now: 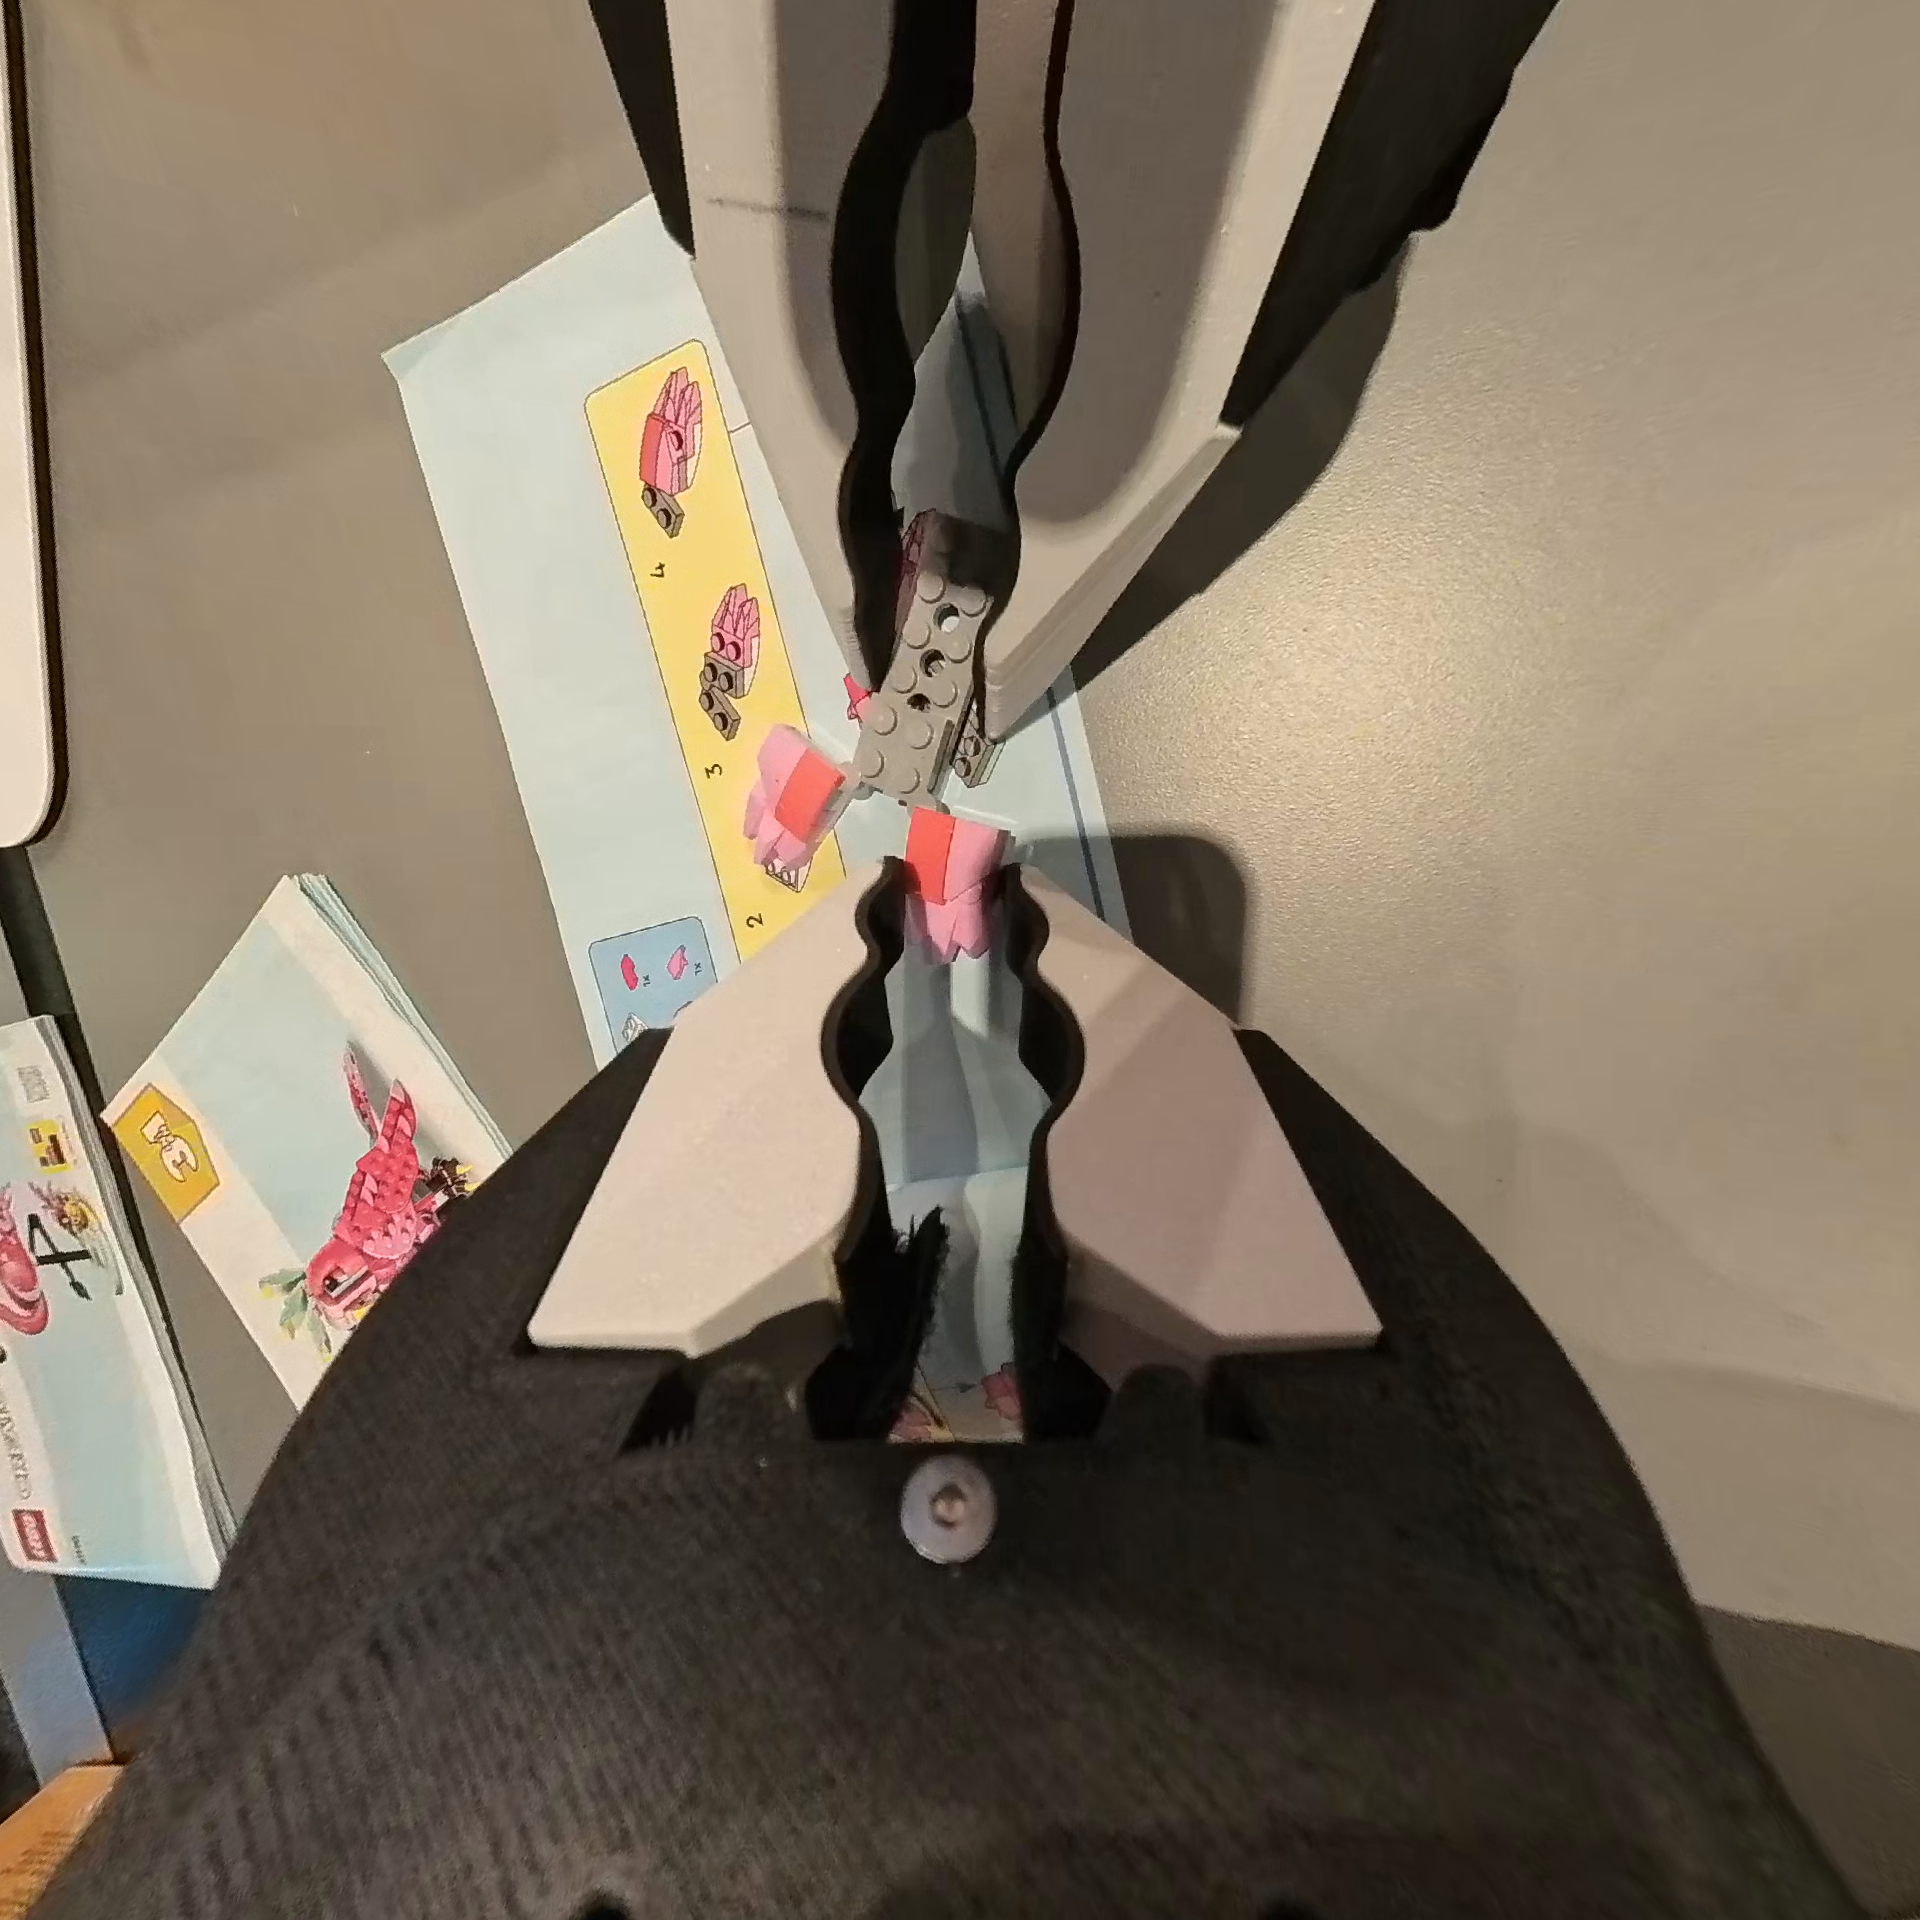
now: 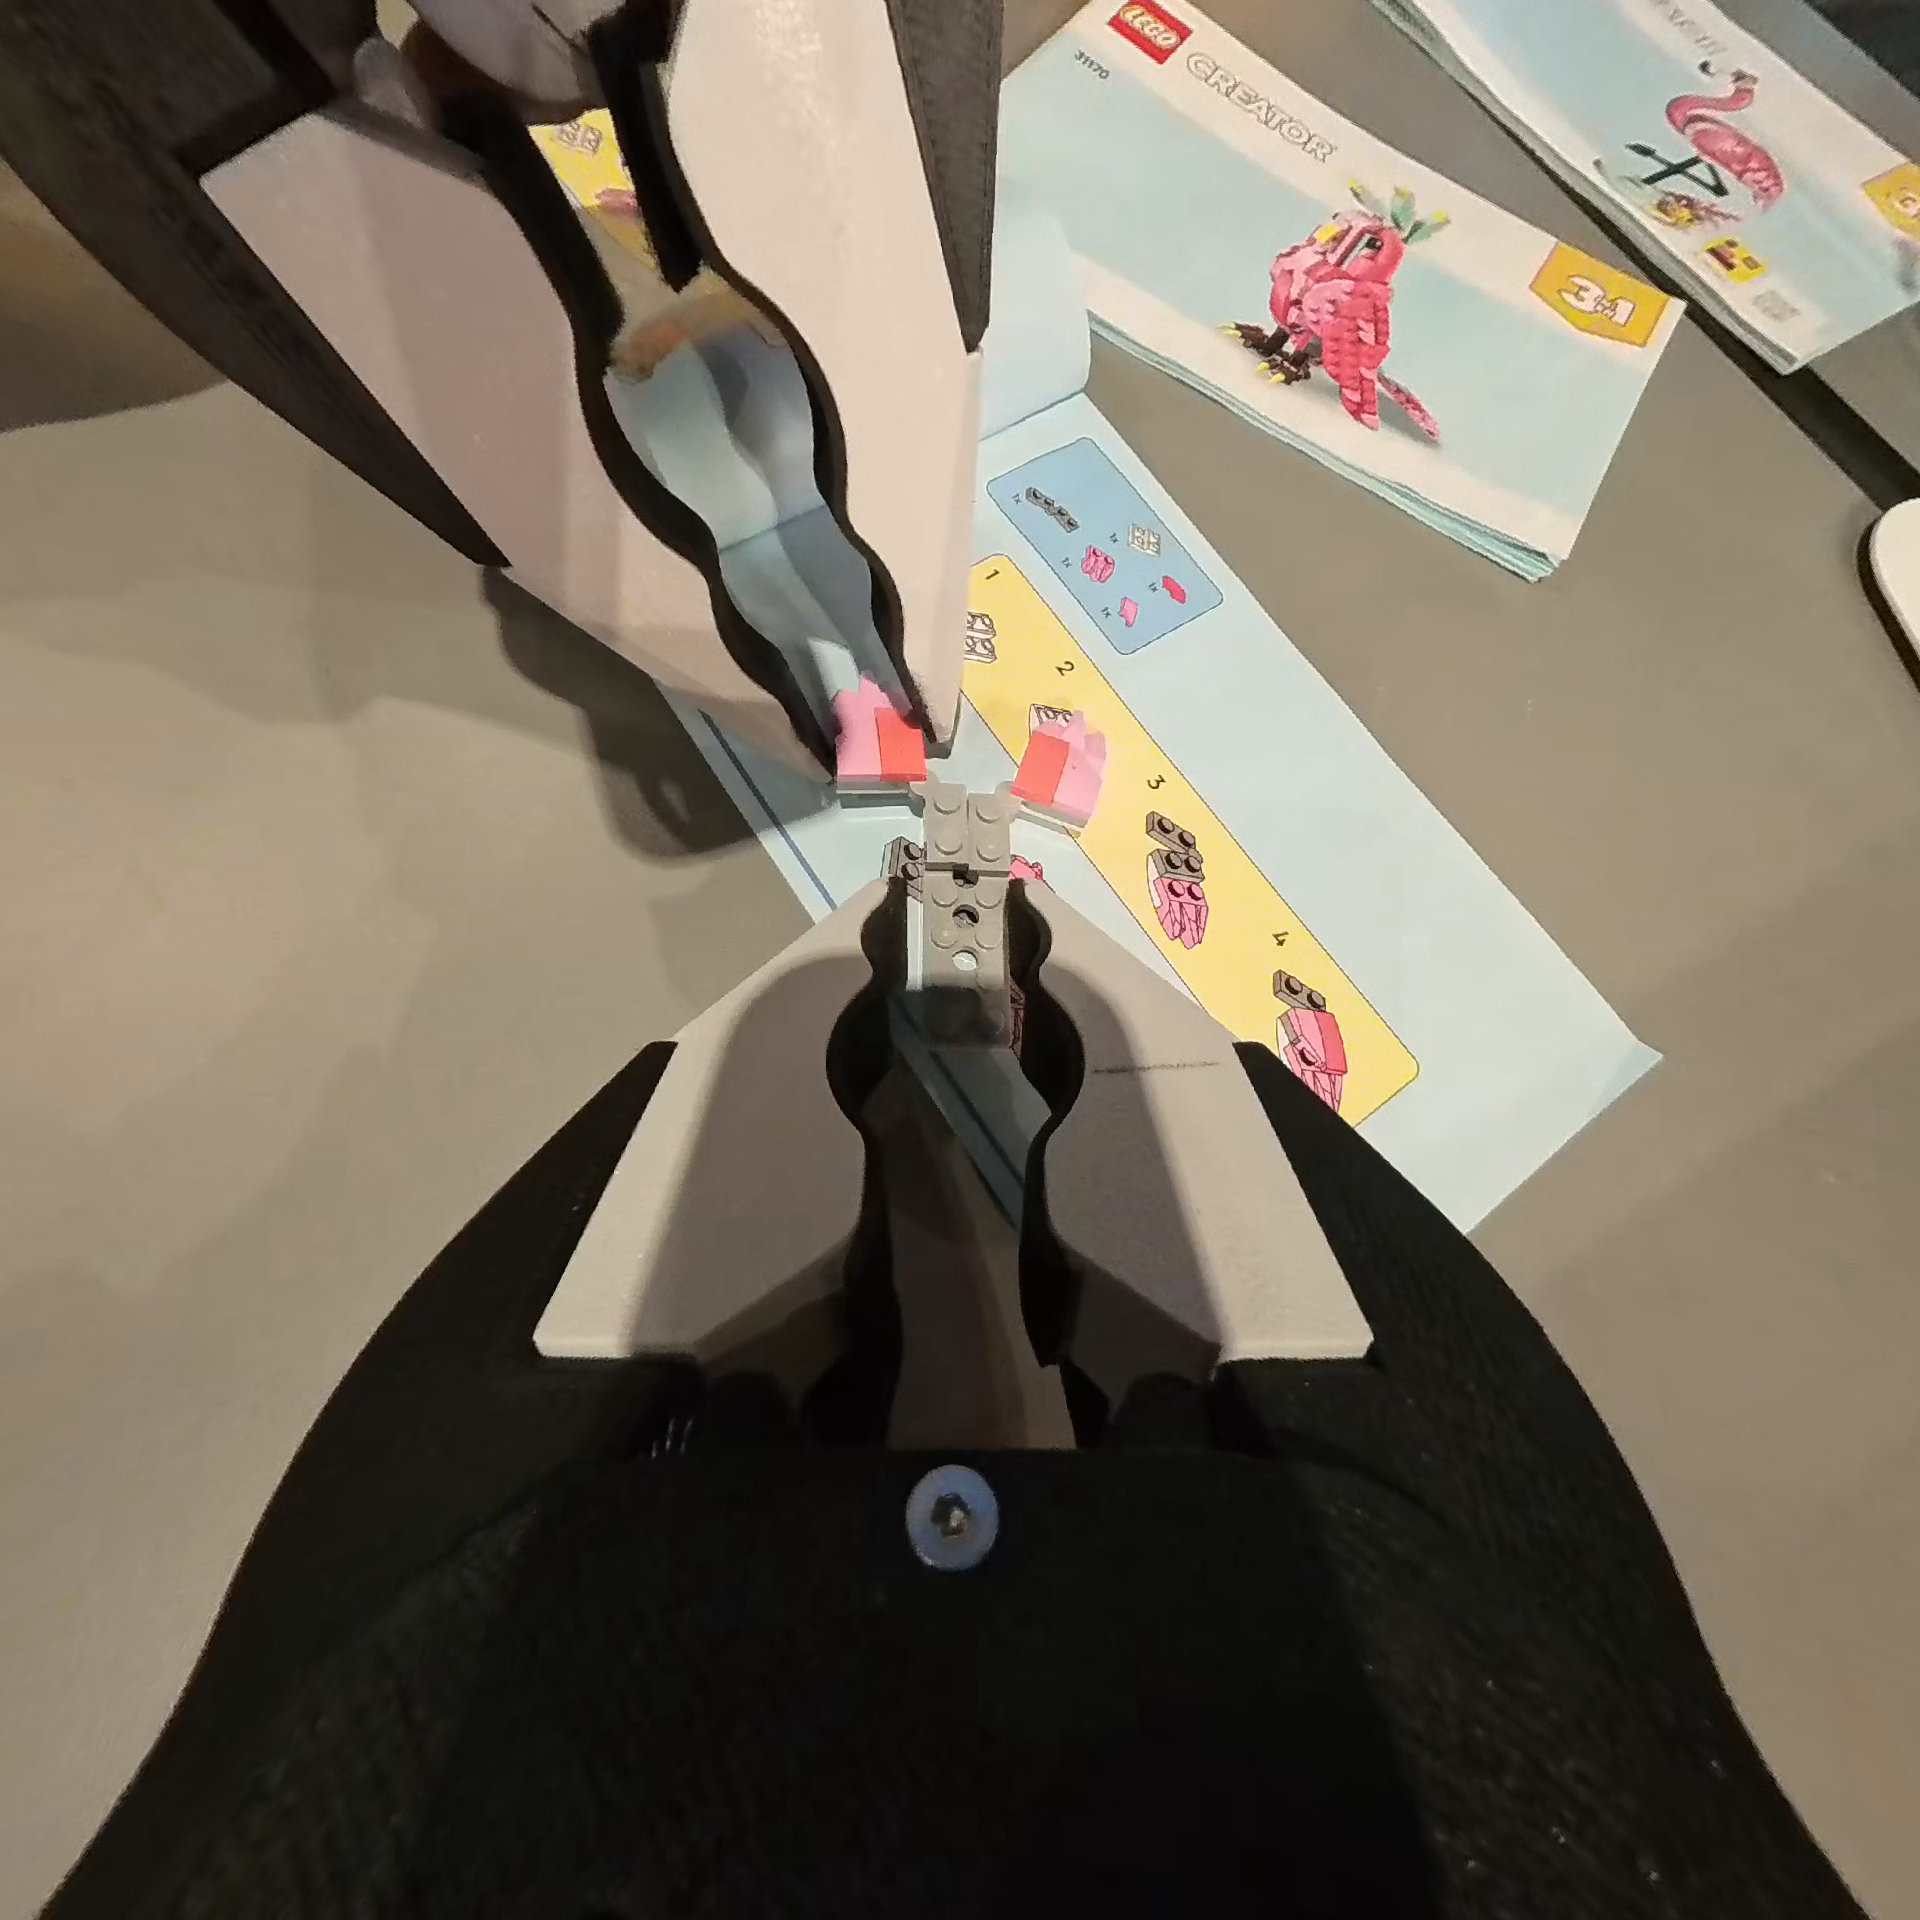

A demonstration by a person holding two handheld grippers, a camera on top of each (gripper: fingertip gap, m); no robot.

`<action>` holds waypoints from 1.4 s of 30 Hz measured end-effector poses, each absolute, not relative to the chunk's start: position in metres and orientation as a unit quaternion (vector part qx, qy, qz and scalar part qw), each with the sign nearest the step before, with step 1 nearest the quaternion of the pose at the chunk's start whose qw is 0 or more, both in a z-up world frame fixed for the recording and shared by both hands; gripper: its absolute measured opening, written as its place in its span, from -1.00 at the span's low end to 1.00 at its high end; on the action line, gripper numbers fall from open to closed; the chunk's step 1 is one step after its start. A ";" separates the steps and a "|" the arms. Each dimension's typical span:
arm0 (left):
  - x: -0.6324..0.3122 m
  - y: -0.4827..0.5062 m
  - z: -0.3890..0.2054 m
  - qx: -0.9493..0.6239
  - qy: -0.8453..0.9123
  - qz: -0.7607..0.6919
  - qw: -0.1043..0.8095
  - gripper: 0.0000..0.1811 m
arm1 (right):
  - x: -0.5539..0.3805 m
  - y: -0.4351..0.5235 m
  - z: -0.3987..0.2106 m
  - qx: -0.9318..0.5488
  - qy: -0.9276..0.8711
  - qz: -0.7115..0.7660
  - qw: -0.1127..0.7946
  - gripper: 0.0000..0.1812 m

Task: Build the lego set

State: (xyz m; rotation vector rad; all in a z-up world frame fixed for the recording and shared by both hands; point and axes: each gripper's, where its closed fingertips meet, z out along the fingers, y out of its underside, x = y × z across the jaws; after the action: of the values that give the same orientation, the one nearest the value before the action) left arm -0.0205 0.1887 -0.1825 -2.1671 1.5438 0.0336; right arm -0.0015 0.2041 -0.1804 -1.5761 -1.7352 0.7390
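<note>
Left wrist view shows the left tool closed on a small pink and red piece, which sits between its grey fingertips. Opposite it, coming from the top of the picture, the right tool grips a long grey plate with round studs and holes. The pink and red piece is just beside the near end of this plate, and I cannot tell if they touch. A second pink and red piece is at the other side of the same end, and it seems attached there. A small dark grey brick shows at the edge of the plate, near the right fingertip.

Right wrist view gives the same from the other side: the right tool holds the grey plate along its fingers, and the left tool comes down from the upper left with its piece at the far end of the plate. The second piece stands out to the right of that end.

Under both tools an open instruction sheet lies on the grey surface, with a yellow band of numbered steps. Farther away is a closed booklet with a pink bird on the cover, and another booklet lies beside it. A white object shows only at the edge of the surface.
</note>
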 end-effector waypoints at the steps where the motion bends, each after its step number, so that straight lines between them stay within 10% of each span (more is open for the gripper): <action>1: -0.021 0.189 -0.182 -0.791 0.564 0.012 0.238 -0.80 | -0.002 0.204 -0.181 -0.606 -0.663 0.285 0.334 -0.80; 42: -0.020 0.184 -0.183 -0.784 0.574 0.008 0.237 -0.80 | -0.007 0.200 -0.177 -0.654 -0.605 0.361 0.274 -0.77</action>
State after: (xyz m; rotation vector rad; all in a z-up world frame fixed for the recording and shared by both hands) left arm -0.0198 0.1840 -0.1826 -2.1484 1.5748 0.0206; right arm -0.0067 0.2005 -0.1773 -1.7589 -1.6278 0.9711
